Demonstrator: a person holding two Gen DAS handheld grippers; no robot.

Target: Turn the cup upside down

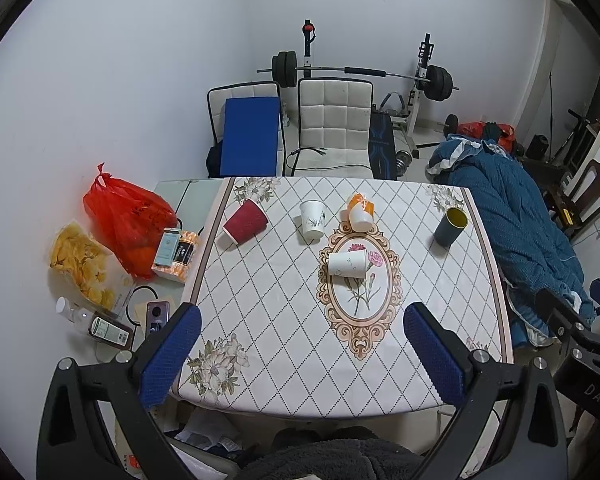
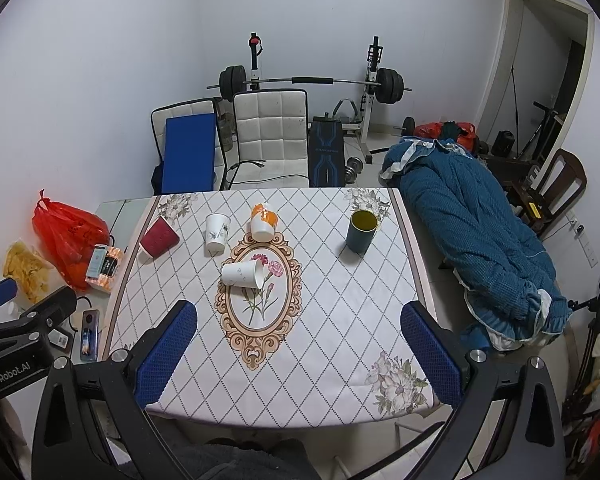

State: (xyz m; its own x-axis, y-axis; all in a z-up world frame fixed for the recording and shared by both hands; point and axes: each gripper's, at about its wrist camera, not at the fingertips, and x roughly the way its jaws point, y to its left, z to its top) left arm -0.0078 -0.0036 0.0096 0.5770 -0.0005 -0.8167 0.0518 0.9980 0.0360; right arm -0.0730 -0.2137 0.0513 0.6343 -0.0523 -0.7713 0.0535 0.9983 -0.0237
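Left wrist view: left gripper [image 1: 302,354] spread wide, blue-padded fingers [image 1: 171,354] apart, nothing between them, held above the near edge of the table [image 1: 452,288] with its diamond-pattern cloth. Five cups on the table, all well ahead of the tool. Red cup [image 1: 245,221] far left, tilted on its side near the cloth border. White cup with leaf print [image 1: 312,219] upright, right of the red one. Orange-and-white cup [image 1: 360,213] tipped, at the top of the oval flower motif. White paper cup [image 1: 347,263] lying on its side on the oval, mouth toward the right, nearest to the fingers. Dark blue cup with yellow inside [image 1: 451,221] upright at far right, mouth up. Red plastic bag [image 1: 128,222], chip bag [image 1: 82,260] and tissue box [image 1: 176,254] off the cloth on the left. Part of the other tool visible at the right edge. Right wrist view: right gripper [image 2: 298,354] also wide, empty, over the near table edge. Same cups: red cup [image 2: 159,237] far left, leaf-print one [image 2: 216,229], orange-and-white [image 2: 263,222], side-lying white paper cup [image 2: 243,273] on the oval, dark blue cup [image 2: 362,231] upright on the right. Blue quilt [image 2: 480,240] beside the table's right side; white chair [image 2: 270,136] and barbell rack [image 2: 312,80] behind.
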